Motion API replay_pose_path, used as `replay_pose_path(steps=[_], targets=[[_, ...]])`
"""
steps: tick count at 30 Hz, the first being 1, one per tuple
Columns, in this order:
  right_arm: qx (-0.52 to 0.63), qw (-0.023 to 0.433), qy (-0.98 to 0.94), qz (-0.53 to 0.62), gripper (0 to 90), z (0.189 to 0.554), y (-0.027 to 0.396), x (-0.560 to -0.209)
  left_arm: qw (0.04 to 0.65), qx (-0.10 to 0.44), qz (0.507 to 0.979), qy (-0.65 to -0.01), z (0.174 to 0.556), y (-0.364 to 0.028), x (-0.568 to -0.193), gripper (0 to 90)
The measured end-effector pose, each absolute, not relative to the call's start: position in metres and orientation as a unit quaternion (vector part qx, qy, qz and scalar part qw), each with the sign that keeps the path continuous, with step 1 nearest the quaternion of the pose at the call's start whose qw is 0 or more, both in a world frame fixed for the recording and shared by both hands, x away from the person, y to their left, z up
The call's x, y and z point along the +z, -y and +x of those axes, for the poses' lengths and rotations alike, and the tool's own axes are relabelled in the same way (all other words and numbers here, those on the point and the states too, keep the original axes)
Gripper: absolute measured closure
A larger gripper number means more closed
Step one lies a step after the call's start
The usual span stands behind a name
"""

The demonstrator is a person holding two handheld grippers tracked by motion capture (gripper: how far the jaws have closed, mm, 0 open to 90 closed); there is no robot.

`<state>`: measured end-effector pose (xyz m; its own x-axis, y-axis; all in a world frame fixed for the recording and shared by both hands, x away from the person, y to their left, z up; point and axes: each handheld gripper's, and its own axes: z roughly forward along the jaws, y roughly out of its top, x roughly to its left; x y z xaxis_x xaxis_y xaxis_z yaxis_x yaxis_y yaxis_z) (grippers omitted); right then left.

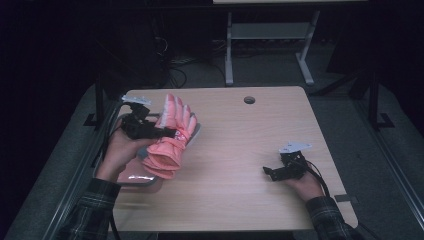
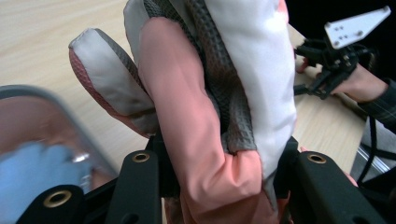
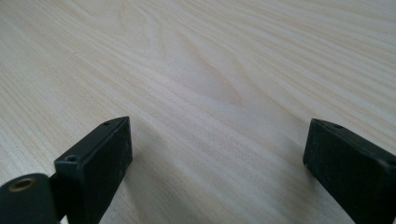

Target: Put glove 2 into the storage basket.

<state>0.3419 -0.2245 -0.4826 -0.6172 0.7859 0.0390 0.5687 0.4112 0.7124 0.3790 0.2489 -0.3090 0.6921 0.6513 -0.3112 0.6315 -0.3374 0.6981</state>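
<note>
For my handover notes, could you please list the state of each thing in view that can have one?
Left gripper: shut on the glove, held above the table.
Glove: pink, clamped around its middle, lifted, fingers pointing away from the person.
Right gripper: open, nothing between its jaws, low over bare wood.
Tray: grey, flat on the table's left edge.
Table: wooden, cable hole uncovered.

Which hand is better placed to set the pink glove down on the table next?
Left. The left gripper already clamps the glove above the tray. The right gripper rests open on the table, apart from it.
</note>
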Motion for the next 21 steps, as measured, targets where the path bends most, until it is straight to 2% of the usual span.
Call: replay_pose_path(steps=[9, 21], targets=[[0.355, 0.153, -0.824, 0.414, 7.5, 0.342, 0.224, -0.482, 0.409, 0.049, 0.801, -0.435, 0.382, -0.296, -0.304, 57.6], [0.355, 0.153, -0.824, 0.414, 7.5, 0.342, 0.224, -0.482, 0.361, 0.064, 0.794, -0.485, 0.393, -0.326, -0.346, 57.4]])
